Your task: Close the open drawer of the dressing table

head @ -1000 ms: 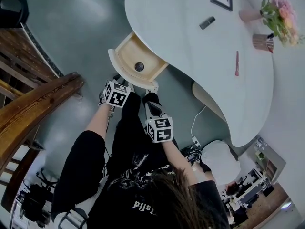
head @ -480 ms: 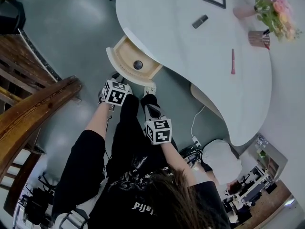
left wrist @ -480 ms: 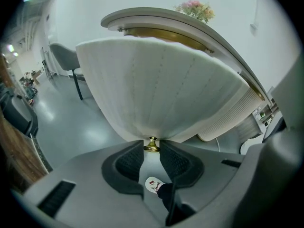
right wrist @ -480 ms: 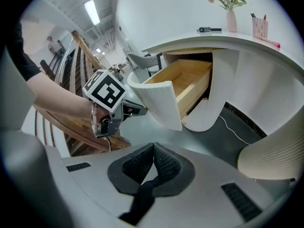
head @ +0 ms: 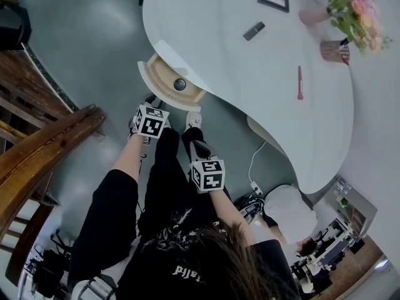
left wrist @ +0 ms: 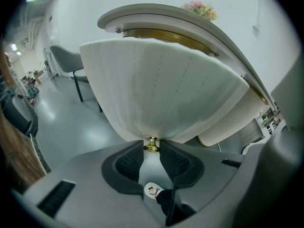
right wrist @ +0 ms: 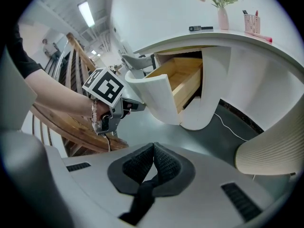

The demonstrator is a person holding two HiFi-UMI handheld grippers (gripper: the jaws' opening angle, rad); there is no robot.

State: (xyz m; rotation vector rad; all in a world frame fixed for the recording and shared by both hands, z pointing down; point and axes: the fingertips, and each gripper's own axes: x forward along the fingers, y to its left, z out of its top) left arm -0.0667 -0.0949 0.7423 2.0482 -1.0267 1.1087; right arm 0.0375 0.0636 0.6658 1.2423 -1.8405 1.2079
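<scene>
The drawer (head: 164,80) is sticking partly out from under the left end of the dressing table (head: 250,74), straight ahead of your left gripper (head: 152,107), which is clamping its brass knob (left wrist: 151,145), so the slide is running directly away from you under the top. Your right gripper (head: 199,147) is hanging farther back, closed on nothing. Against a second ago, the drawer is showing less of its wooden inside.
</scene>
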